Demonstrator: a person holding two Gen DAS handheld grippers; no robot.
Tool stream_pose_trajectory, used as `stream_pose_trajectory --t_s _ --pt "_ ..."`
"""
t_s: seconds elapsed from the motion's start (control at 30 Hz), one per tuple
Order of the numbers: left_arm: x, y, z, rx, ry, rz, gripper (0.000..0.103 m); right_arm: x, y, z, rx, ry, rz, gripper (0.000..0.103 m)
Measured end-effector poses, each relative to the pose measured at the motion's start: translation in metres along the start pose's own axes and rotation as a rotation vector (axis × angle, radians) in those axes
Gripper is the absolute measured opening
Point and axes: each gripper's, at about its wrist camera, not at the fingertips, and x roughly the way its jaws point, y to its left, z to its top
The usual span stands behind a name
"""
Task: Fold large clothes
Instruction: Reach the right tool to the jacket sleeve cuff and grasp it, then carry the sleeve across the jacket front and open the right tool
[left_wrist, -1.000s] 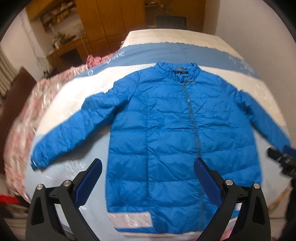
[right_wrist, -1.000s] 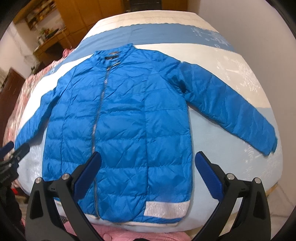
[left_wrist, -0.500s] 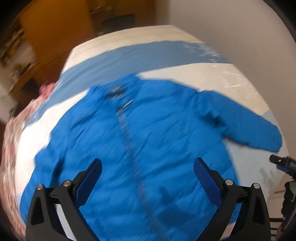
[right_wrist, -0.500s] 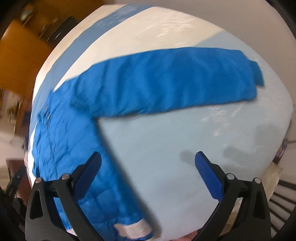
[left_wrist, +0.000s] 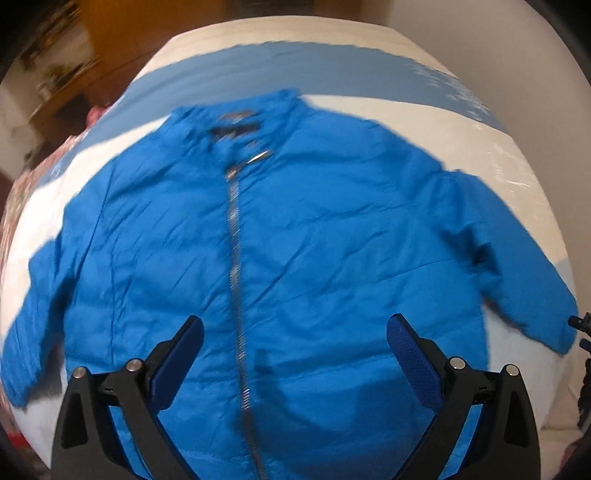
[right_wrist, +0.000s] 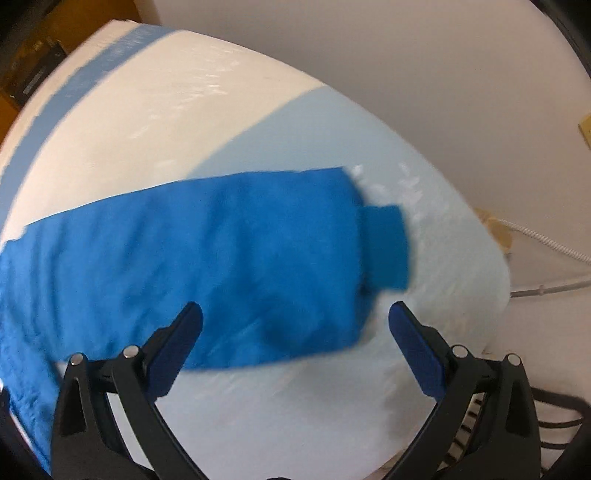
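Evenly lit by soft indoor light, bright without harsh glare; only faint sheen on the cream, pale-blue and mid-blue striped bedcover (left_wrist: 369, 107). Strong fisheye bulging in both views, with dark vignette at all 4 corners. Motion-smeared across the puffy bright-blue zip-up jacket (left_wrist: 314, 236), worst on its sleeve (right_wrist: 207, 266) in the right wrist view. Soft shadow beneath that sleeve's lower edge. Blurred, dim brown wooden furniture (left_wrist: 55, 66) far left

Striped blue-and-cream bedspread (left_wrist: 369, 66), wooden cabinet (left_wrist: 62, 48), white wall (right_wrist: 406, 55), cable (right_wrist: 546, 243)
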Motion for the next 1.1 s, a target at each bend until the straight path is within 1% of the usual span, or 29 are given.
stream_pose_trajectory --t_s 0.07,0.17,0.27,0.3,0.33,0.37,0.4,0.47,0.5,0.53,0.57,0.6,0.63,0.77,0.8,0.87,0.9,0.93,0.97,1.0,1.1 --pt "0.008 0.012 -0.011 -0.043 -0.012 0.023 0.099 0.012 -0.004 0.006 -0.014 0.023 0.018 0.1" --pt "0.02 0.028 -0.022 -0.106 -0.004 0.034 0.099 0.02 -0.01 0.009 -0.028 0.034 0.045 0.1" --pt "0.03 0.05 -0.031 -0.194 -0.004 0.039 0.099 0.026 -0.017 0.013 -0.018 0.019 0.064 0.1" --pt "0.031 0.057 -0.035 -0.217 -0.011 0.043 0.099 0.027 -0.021 0.015 -0.014 0.011 0.069 0.097" --pt "0.032 0.062 -0.037 -0.228 -0.015 0.046 0.099 0.026 -0.025 0.013 -0.014 -0.004 0.063 0.091" --pt "0.032 0.064 -0.038 -0.229 -0.019 0.044 0.099 0.025 -0.028 0.013 -0.025 -0.018 0.05 0.087" --pt "0.033 0.065 -0.04 -0.223 -0.02 0.042 0.099 0.024 -0.027 0.016 -0.04 -0.034 0.046 0.08" --pt "0.036 0.066 -0.042 -0.206 -0.021 0.039 0.099 0.019 -0.023 0.016 -0.063 -0.054 0.067 0.06" --pt "0.036 0.067 -0.044 -0.203 -0.022 0.039 0.099 0.014 -0.022 0.017 -0.075 -0.066 0.103 0.044" --pt "0.037 0.068 -0.045 -0.198 -0.024 0.038 0.099 0.01 -0.022 0.018 -0.078 -0.07 0.126 0.033" --pt "0.036 0.067 -0.046 -0.196 -0.024 0.036 0.099 0.006 -0.021 0.018 -0.081 -0.076 0.145 0.029" --pt "0.036 0.07 -0.046 -0.196 -0.023 0.027 0.099 -0.001 -0.02 0.018 -0.085 -0.089 0.188 0.026" --pt "0.035 0.07 -0.046 -0.197 -0.021 0.02 0.099 -0.006 -0.021 0.016 -0.085 -0.096 0.227 0.024" --pt "0.03 0.075 -0.05 -0.2 -0.01 -0.002 0.099 -0.044 -0.012 0.011 -0.089 -0.123 0.454 0.024" --pt "0.026 0.08 -0.051 -0.207 -0.008 -0.006 0.099 -0.052 -0.001 0.007 -0.1 -0.128 0.483 0.024" --pt "0.021 0.087 -0.052 -0.217 -0.005 -0.003 0.099 -0.077 0.025 -0.002 -0.157 -0.146 0.598 0.024" --pt "0.018 0.091 -0.053 -0.217 -0.002 0.0 0.099 -0.086 0.037 -0.002 -0.184 -0.149 0.66 0.024" --pt "0.016 0.094 -0.054 -0.215 -0.001 0.005 0.099 -0.094 0.048 0.001 -0.202 -0.148 0.698 0.024" --pt "0.014 0.097 -0.055 -0.211 -0.002 0.011 0.099 -0.096 0.068 0.014 -0.224 -0.146 0.728 0.024" --pt "0.012 0.101 -0.057 -0.206 -0.003 0.017 0.099 -0.103 0.086 0.012 -0.261 -0.145 0.751 0.024" --pt "0.007 0.112 -0.06 -0.194 -0.006 0.032 0.099 -0.112 0.139 0.016 -0.357 -0.141 0.758 0.024"
